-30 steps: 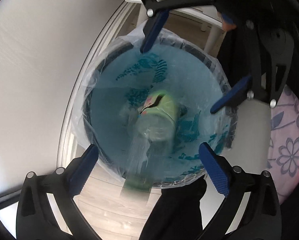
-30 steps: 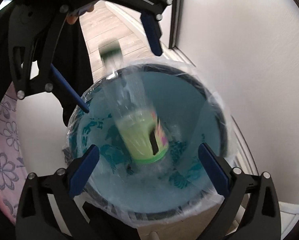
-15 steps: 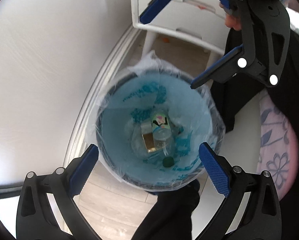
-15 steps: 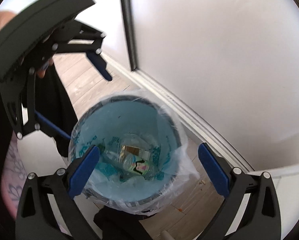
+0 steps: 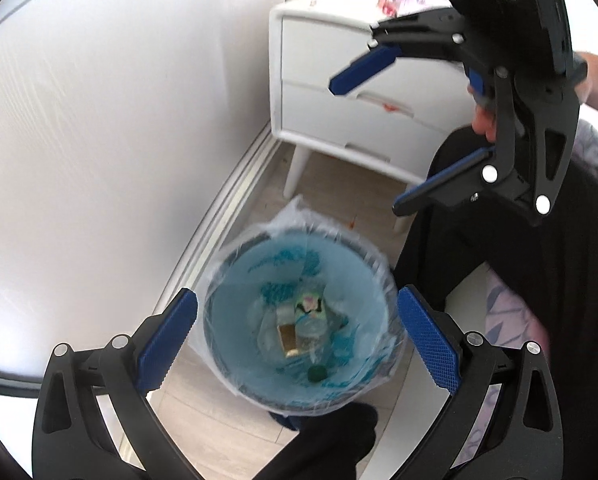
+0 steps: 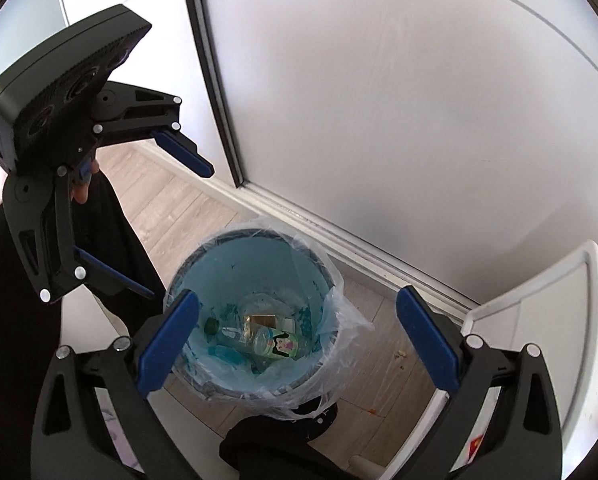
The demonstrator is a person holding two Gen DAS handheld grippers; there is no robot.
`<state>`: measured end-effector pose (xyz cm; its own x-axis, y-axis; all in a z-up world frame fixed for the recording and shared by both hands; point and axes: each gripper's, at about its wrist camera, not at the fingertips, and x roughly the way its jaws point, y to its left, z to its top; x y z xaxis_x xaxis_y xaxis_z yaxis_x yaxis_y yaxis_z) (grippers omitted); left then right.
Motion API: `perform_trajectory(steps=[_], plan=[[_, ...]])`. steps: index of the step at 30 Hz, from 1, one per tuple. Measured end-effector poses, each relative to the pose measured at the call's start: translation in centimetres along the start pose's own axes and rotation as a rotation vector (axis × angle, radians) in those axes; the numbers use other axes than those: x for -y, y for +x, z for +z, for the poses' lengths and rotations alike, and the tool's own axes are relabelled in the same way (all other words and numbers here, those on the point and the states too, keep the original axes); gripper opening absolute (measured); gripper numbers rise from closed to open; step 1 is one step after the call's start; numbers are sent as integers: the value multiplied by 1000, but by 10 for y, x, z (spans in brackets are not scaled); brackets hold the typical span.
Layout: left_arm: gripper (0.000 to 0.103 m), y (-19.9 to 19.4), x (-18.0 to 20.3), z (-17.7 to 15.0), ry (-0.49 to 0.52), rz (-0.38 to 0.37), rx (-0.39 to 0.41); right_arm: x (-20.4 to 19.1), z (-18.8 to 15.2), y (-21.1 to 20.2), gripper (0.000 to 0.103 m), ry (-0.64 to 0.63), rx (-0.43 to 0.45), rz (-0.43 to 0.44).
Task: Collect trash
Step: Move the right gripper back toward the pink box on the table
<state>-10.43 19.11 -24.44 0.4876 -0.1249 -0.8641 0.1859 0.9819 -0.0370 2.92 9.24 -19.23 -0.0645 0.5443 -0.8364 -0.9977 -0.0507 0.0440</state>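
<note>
A bin point(image 5: 225, 320) with a pale blue inside and a clear plastic liner stands on the wood floor by the wall. In its bottom lies a clear plastic bottle point(image 5: 311, 316) with a green label, a green cap point(image 5: 317, 374) and other scraps. My left gripper point(image 5: 297, 344) hangs open and empty high above the bin. My right gripper point(image 5: 365, 147) is also open and empty, up and to the right. In the right wrist view the bin point(image 6: 235, 272) holds the bottle point(image 6: 271, 342). There my right gripper point(image 6: 297, 344) is over the bin and the left gripper point(image 6: 179, 232) is at the left.
A white two-drawer nightstand point(image 5: 339, 92) stands on legs just beyond the bin and shows again as the nightstand point(image 6: 539, 320). A white wall panel point(image 5: 99, 140) runs along the left. The person's black-clad leg and foot point(image 5: 331, 432) sit beside the bin. Pink floral fabric point(image 5: 511, 320) lies at right.
The bottle dropped from mid-air into the bottom of the bin. Both grippers lifted up and away, so the bin looks smaller and the nightstand has come into view.
</note>
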Motion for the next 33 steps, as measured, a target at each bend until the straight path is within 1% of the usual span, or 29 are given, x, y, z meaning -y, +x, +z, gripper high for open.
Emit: perform_trajectory(steps=[5, 7, 11, 17, 24, 30, 33], plan=[[97, -18, 9, 25, 29, -11, 67, 14, -9, -36, 96, 88, 60, -28], [97, -23, 16, 37, 57, -17, 83, 24, -14, -56, 96, 140, 94, -45], [97, -27, 33, 66, 130, -40, 116, 49, -30, -97, 96, 226, 152, -108], [97, -24, 57, 115, 215, -89, 154, 81, -66, -165, 97, 334, 217, -238], [97, -15, 89, 174, 286, -138, 208, 109, -113, -222, 96, 443, 237, -340], [97, -13, 111, 219, 303, -147, 265, 137, -147, -255, 97, 572, 291, -395], [97, -9, 115, 244, 293, -140, 289, 154, -159, -270, 97, 633, 340, -400]])
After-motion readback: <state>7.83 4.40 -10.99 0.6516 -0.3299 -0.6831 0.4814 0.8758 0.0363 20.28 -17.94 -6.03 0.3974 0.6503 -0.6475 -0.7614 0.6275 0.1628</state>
